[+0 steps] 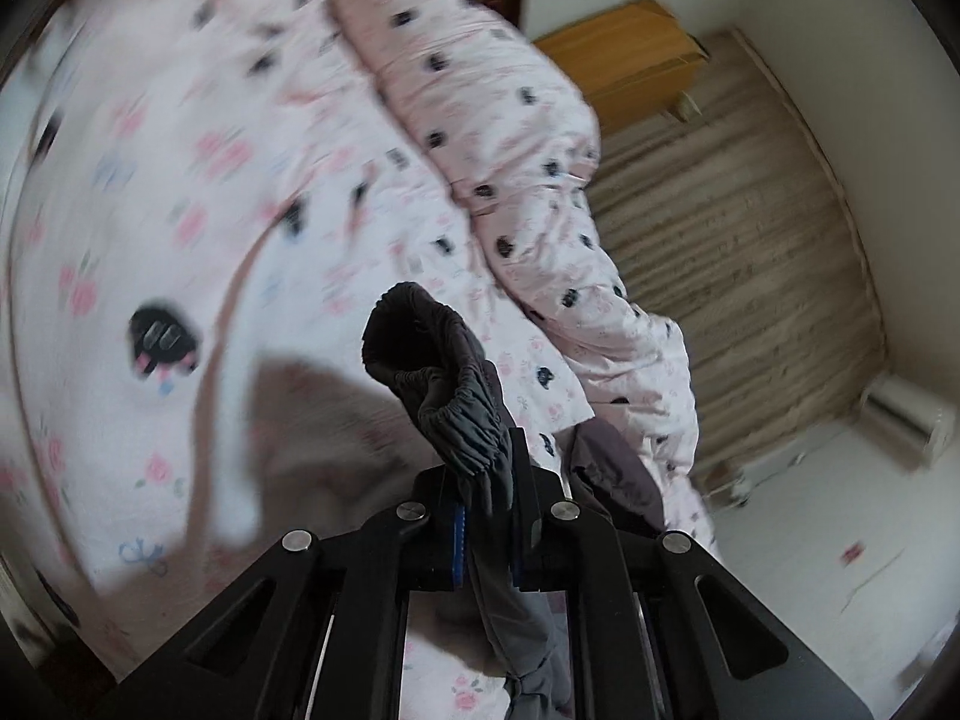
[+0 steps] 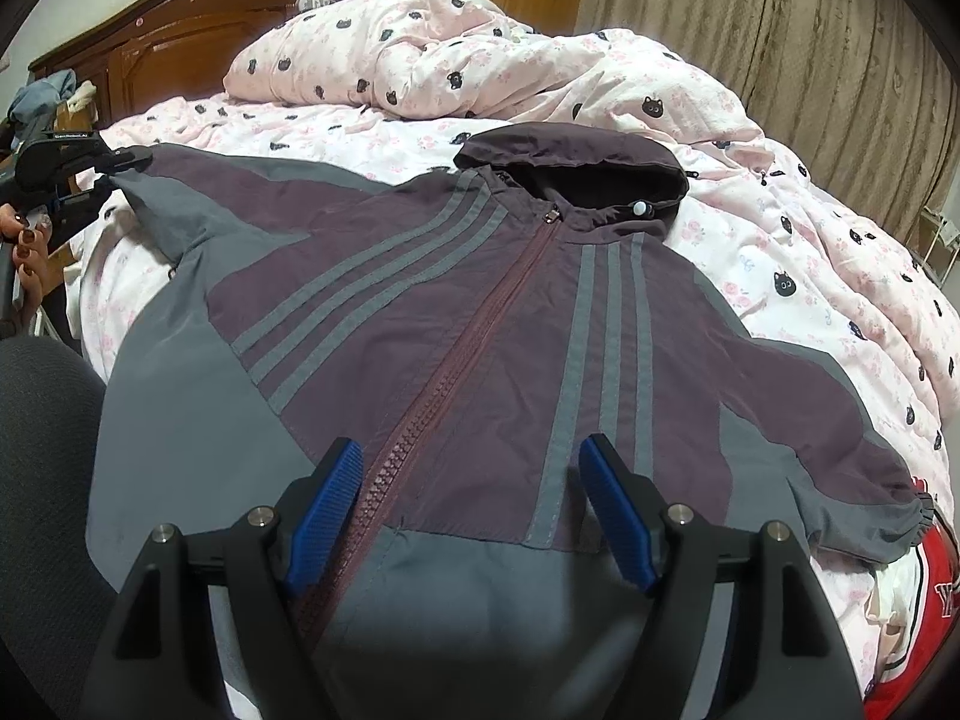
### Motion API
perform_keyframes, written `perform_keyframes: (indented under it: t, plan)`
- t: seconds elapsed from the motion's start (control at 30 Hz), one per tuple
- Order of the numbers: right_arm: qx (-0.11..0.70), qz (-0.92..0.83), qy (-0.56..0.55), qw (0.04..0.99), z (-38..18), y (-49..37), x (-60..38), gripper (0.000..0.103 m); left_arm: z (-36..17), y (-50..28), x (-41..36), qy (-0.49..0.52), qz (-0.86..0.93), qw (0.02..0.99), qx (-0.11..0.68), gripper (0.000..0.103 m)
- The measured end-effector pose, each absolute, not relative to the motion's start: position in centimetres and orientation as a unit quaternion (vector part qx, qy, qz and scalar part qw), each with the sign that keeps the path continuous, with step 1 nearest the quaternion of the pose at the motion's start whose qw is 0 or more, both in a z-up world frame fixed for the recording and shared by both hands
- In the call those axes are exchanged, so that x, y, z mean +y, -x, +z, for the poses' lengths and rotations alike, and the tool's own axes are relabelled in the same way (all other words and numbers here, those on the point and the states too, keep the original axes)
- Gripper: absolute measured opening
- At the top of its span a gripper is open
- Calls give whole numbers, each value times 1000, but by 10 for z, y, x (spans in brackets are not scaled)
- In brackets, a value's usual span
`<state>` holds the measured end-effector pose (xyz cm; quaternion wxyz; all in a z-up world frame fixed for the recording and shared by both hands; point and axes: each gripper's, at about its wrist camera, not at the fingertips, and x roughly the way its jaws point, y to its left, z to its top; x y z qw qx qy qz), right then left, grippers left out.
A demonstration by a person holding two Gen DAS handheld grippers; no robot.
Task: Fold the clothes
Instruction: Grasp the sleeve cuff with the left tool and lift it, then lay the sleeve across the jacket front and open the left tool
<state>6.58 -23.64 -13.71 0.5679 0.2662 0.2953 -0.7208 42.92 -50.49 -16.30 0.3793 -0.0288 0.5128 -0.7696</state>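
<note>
Right wrist view: jacket (image 2: 480,330) spread front-up across the bed (image 2: 810,252), right gripper (image 2: 474,510) spread apart above its hem, right cuff partly cut off. Left wrist view, motion-blurred: left gripper (image 1: 489,516) clamped on the gathered sleeve cuff (image 1: 462,420).

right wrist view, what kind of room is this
Most likely a bedroom: a bed with a carved wooden headboard, a pink cat-print duvet bunched on it, and curtains behind.

Pink cat-print duvet (image 2: 540,78) bunched on flowered bed sheet (image 2: 810,252); carved dark wooden headboard (image 2: 180,42) behind, beige patterned curtain (image 2: 780,30) right, red printed garment (image 2: 924,612) near edge.
</note>
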Motion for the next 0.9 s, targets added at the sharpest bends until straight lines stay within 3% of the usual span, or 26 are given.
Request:
perform_keyframes:
  t: [0.4, 0.63, 0.9]
  plan:
    - [190, -751, -329, 541, -119, -6, -223, 77, -57, -312, -467, -53, -878, 321, 350, 8]
    - [162, -776, -344, 503, -115, 22, -213, 77, -57, -237, -427, -124, -908, 272, 295, 8]
    - [143, -800, -358, 459, -113, 47, -205, 77, -95, -175, -374, -242, -917, 199, 246, 8]
